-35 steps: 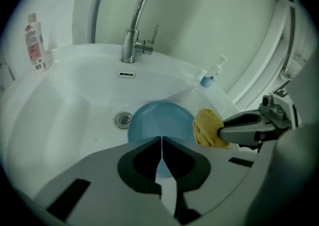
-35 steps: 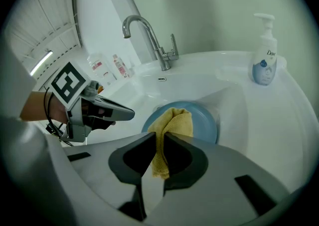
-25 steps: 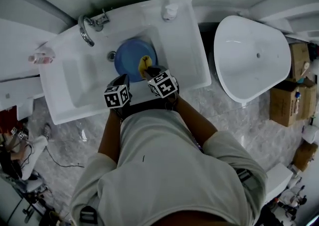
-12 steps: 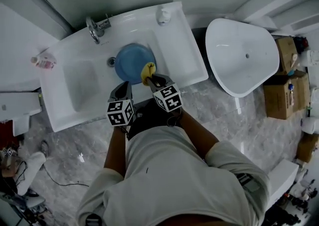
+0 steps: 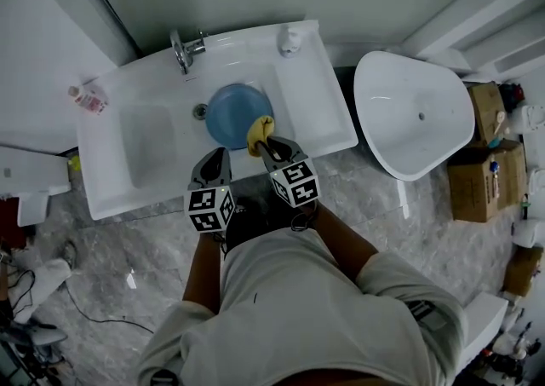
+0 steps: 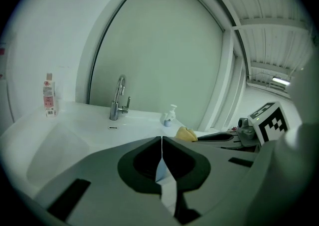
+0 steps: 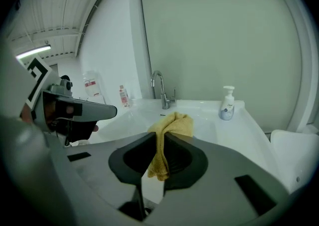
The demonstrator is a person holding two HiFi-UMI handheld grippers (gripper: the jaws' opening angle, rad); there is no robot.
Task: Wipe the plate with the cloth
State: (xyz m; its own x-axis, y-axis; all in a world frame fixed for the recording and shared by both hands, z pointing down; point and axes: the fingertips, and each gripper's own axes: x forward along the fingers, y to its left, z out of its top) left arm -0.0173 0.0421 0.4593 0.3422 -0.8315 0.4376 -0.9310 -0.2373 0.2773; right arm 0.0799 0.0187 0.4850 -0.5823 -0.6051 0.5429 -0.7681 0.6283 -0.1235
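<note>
A round blue plate (image 5: 237,112) lies in the basin of the white sink (image 5: 317,96), beside the drain. My right gripper (image 5: 262,142) is shut on a yellow cloth (image 5: 258,132), which hangs over the plate's front right rim. In the right gripper view the cloth (image 7: 174,124) bunches up between the closed jaws (image 7: 160,137) and droops below them. My left gripper (image 5: 219,154) hovers over the sink's front edge, left of the cloth, apart from the plate. Its jaws (image 6: 161,141) are shut with nothing between them. The plate itself is hidden in both gripper views.
A chrome faucet (image 5: 182,50) and a soap dispenser (image 5: 289,37) stand at the sink's back edge. A small bottle (image 5: 88,100) stands at the sink's far left. A white tub (image 5: 413,112) sits to the right, with cardboard boxes (image 5: 487,173) beyond it.
Both grippers have drawn back toward the sink's front edge. The cloth has moved from over the plate's middle to its front right rim. The head view has shifted.
</note>
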